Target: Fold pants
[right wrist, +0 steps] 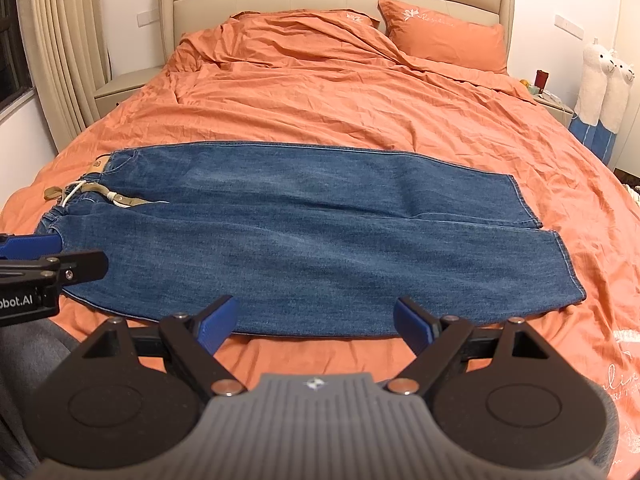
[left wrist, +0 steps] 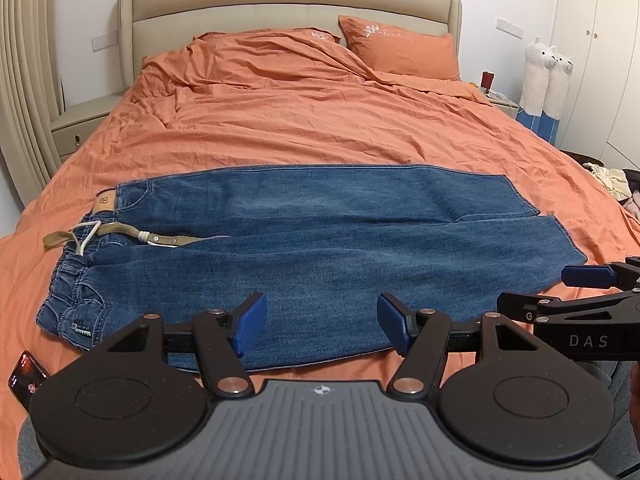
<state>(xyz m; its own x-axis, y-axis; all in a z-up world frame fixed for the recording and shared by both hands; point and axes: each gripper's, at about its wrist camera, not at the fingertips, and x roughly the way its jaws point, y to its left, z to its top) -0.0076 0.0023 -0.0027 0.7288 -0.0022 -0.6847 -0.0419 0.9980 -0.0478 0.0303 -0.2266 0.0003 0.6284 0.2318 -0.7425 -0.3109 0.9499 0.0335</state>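
Blue jeans (left wrist: 304,252) (right wrist: 304,232) lie flat across the orange bed, waistband at the left, leg hems at the right, one leg beside the other. A tan belt with a white cord (left wrist: 120,236) (right wrist: 100,194) lies at the waist. My left gripper (left wrist: 322,326) hangs open over the near edge of the jeans, nothing between its blue pads. My right gripper (right wrist: 314,324) is open too, above the near hem edge, holding nothing. Each gripper shows from the side in the other's view: the right gripper (left wrist: 576,292) and the left gripper (right wrist: 44,256).
The orange bedsheet (left wrist: 300,120) is wrinkled, with pillows (left wrist: 400,46) at a beige headboard. A phone (left wrist: 24,376) lies at the bed's near left corner. Nightstands flank the bed, plush alpacas (left wrist: 546,80) stand at the right, and curtains (right wrist: 60,40) hang at the left.
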